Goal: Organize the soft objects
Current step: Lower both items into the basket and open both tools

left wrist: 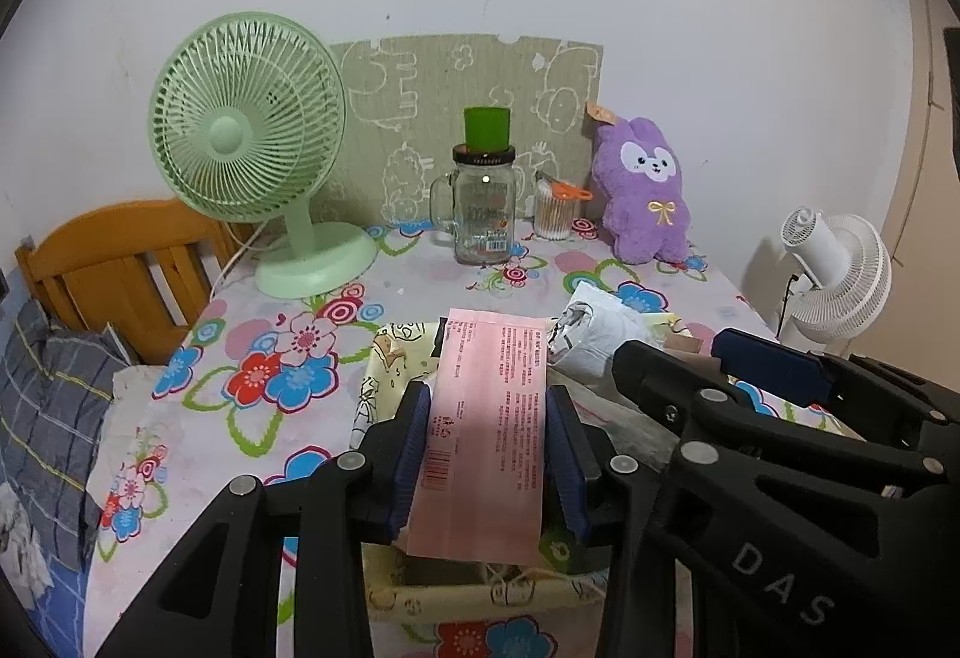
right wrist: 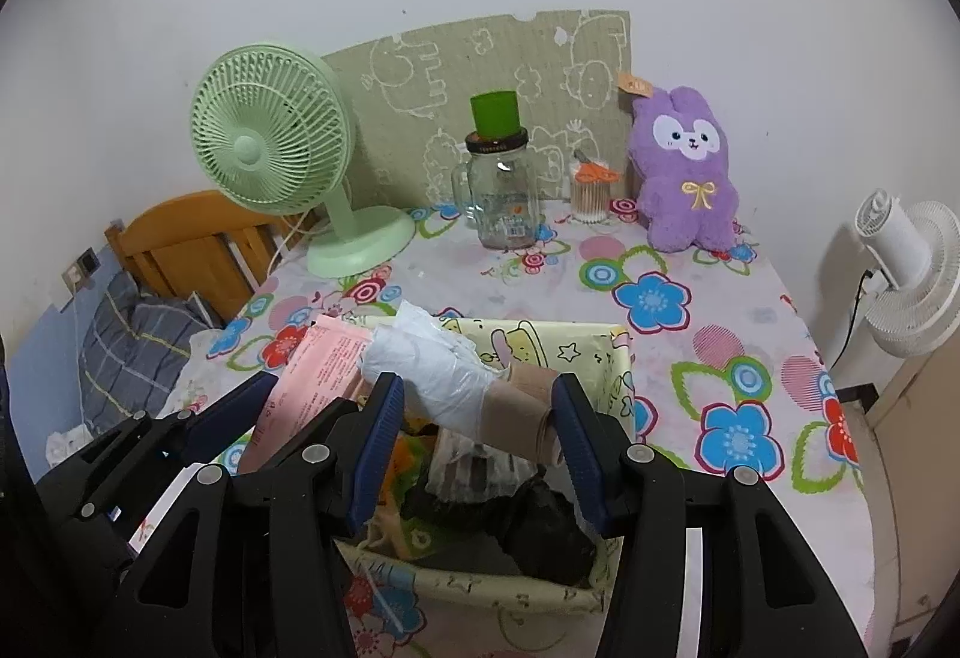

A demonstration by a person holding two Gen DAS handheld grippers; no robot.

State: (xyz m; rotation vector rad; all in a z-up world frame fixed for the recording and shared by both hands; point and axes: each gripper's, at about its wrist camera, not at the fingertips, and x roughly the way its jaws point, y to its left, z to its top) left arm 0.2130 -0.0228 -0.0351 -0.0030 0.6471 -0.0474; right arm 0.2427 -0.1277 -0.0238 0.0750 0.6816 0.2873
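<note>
My left gripper is shut on a flat pink packet, which it holds over a yellow cartoon-print fabric basket. In the right wrist view my right gripper is shut on a roll of white plastic bags with a brown cardboard core, above the same basket. That basket holds dark and crumpled soft things. Both grippers sit side by side, and the pink packet shows at the left. A purple plush rabbit leans upright at the table's back right.
On the flowered tablecloth stand a green desk fan, a glass jar with a green cup on top, and a tub of cotton swabs with orange scissors. A white fan stands off the right edge, a wooden headboard and plaid bedding off the left.
</note>
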